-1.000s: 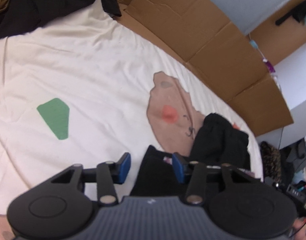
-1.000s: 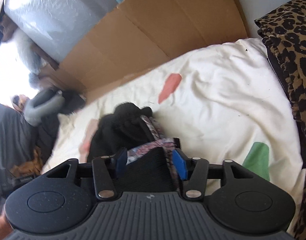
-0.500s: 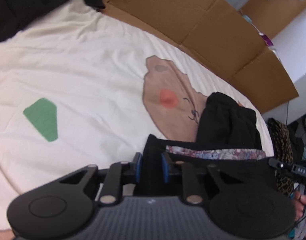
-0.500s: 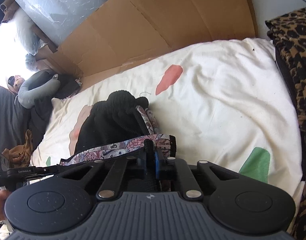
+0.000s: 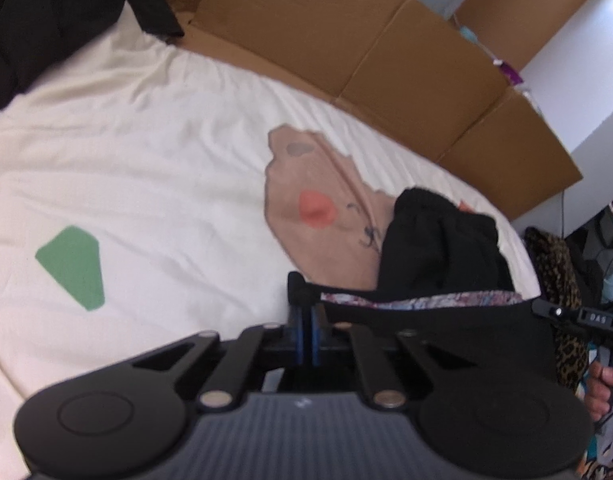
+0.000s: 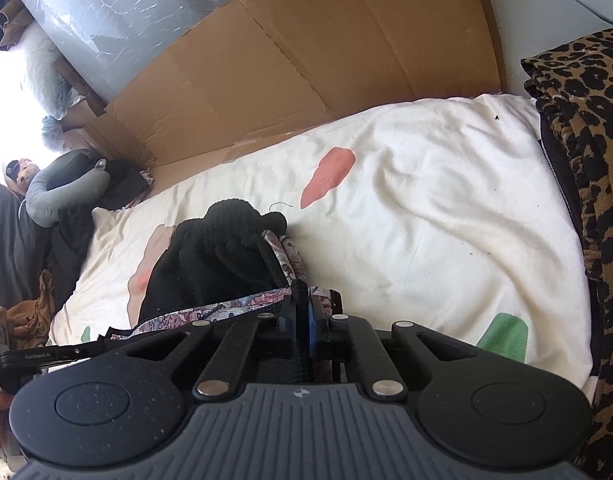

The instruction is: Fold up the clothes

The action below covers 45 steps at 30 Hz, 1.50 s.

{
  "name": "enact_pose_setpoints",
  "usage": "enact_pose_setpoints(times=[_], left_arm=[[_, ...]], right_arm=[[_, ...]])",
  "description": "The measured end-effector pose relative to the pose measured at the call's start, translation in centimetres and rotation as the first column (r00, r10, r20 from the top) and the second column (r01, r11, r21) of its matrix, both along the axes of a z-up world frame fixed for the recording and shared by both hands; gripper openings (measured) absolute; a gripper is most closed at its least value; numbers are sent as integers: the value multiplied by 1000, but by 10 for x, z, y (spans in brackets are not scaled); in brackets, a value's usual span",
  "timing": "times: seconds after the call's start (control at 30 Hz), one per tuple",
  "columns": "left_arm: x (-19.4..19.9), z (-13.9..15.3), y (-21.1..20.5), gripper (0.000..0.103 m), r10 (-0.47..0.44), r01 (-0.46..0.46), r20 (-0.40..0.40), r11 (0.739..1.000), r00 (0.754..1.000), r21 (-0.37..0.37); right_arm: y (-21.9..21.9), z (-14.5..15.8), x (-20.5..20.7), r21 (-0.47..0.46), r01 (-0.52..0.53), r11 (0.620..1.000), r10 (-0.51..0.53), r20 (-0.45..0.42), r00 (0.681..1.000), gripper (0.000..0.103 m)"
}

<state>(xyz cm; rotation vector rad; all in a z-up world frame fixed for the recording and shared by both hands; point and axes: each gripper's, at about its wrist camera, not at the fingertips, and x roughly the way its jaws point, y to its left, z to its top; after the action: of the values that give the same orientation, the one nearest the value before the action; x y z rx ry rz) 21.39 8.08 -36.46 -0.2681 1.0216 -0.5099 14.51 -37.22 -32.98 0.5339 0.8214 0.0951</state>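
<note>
Left tool [image 5: 306,334] clamped on one corner of the black garment [image 5: 438,240], blue pads drawn together on a bunched fold of dark fabric; jaws just closed down onto it. Right tool [image 6: 302,324] likewise clamped on the opposite corner, pads together on the patterned waistband [image 6: 226,308]; jaws already closed on the fabric. Waistband pulled into a taut, nearly straight line between the two tools, in both views running from one tool's pads across to the other tool at the frame edge. Remainder of the garment heaped in a dark, ribbed mound on the bed, just beyond the stretched edge. Cream bed sheet [image 5: 154,168] beneath, printed with a green patch [image 5: 72,266], a tan patch [image 5: 318,204] bearing a coral spot, and a separate coral patch [image 6: 328,176] in the right wrist view. Flattened cardboard [image 5: 346,40] standing along the far side of the bed. Leopard-print fabric [image 6: 586,128] at the right edge of the bed. Grey neck pillow [image 6: 62,188] among dark clothing at the far left end. Part of a hand [image 5: 604,388] visible at the right frame edge.
</note>
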Motion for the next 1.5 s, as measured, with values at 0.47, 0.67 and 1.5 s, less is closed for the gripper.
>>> enact_pose_setpoints(times=[0.47, 0.67, 1.5], left_arm=[[5, -1, -21, 10, -82, 75, 43, 988, 996, 134], [5, 1, -25, 10, -110, 98, 79, 985, 991, 142], [21, -8, -26, 2, -98, 84, 119, 989, 988, 119]], right_arm=[[-1, -9, 10, -5, 19, 1000, -19, -26, 999, 4], [-2, -13, 7, -3, 21, 1000, -21, -40, 999, 4], [-4, -20, 10, -8, 34, 999, -34, -60, 998, 4]])
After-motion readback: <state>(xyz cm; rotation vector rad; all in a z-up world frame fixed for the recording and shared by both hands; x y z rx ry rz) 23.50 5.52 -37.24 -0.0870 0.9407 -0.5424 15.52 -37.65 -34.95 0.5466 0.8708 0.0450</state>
